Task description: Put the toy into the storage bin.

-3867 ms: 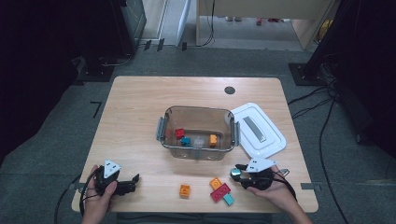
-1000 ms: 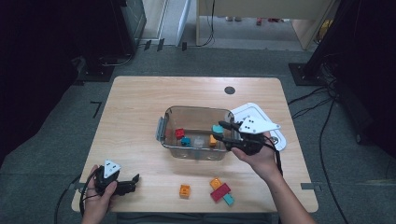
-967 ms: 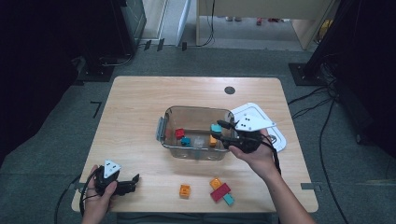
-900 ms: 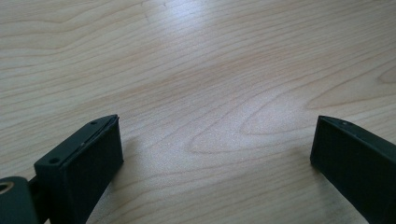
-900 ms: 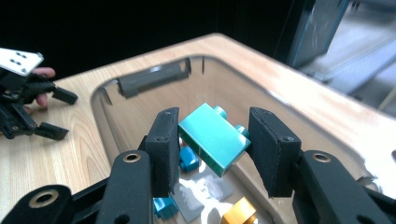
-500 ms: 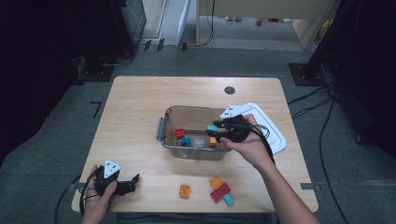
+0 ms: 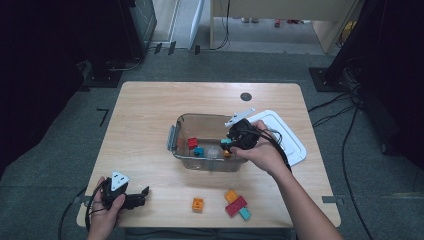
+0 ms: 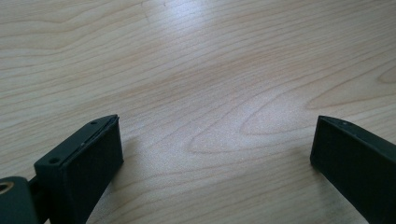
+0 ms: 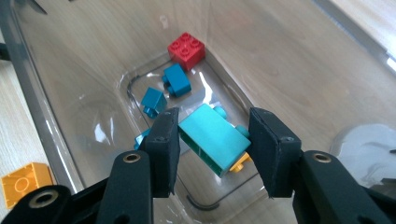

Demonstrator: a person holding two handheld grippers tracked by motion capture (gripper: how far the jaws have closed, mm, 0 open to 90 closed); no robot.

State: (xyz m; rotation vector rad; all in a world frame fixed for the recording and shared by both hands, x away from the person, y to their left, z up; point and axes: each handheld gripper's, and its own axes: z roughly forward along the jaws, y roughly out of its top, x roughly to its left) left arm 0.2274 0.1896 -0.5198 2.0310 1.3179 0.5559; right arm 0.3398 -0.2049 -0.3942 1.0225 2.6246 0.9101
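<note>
Right gripper (image 9: 212, 140) reaches into the clear bin (image 7: 180, 131), fingers pinching a teal block (image 9: 212, 137); left gripper (image 8: 212, 154) fingers spread

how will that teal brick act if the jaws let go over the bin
The teal brick looks like hard plastic, so probably stiff and light. The right gripper holds it tilted over the bin, so it would likely drop in and tumble, not roll far.

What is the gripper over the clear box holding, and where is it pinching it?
The right gripper holds a teal block over the clear box, pinching its two long sides between the jaws. The left gripper holds nothing, jaws open over bare table.
</note>
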